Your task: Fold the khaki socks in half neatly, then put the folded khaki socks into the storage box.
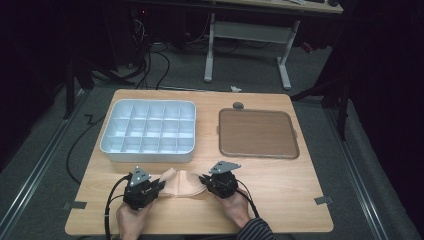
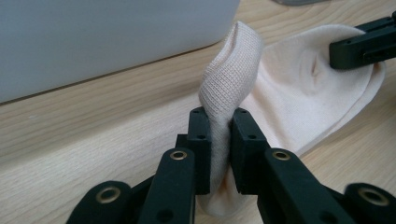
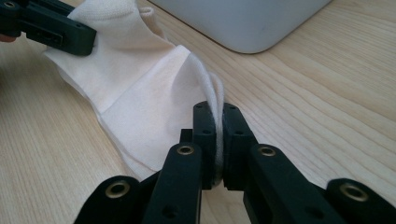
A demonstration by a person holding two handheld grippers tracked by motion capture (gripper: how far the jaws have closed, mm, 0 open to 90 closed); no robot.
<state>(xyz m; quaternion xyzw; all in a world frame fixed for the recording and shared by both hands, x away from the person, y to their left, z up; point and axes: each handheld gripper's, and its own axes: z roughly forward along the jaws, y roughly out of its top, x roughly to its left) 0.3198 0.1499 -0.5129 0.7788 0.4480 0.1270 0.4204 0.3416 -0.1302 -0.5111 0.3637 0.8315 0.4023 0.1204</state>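
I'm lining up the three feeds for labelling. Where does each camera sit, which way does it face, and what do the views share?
High view: above the person's side, looking forward and down on the table; both hands, left gripper and right gripper show.
Left gripper view: rides the left gripper, looking along its jaws at the sock.
Right gripper view: rides the right gripper, looking at the sock.
Shared: both gripper views show the sock, the compartment box and the other gripper.

Cream knitted sock [image 1: 181,183], black grippers, pale blue-grey divided box [image 1: 149,131], brown tray [image 1: 258,133], light wood-grain table [image 1: 280,185], striped dark sleeve [image 1: 256,232]
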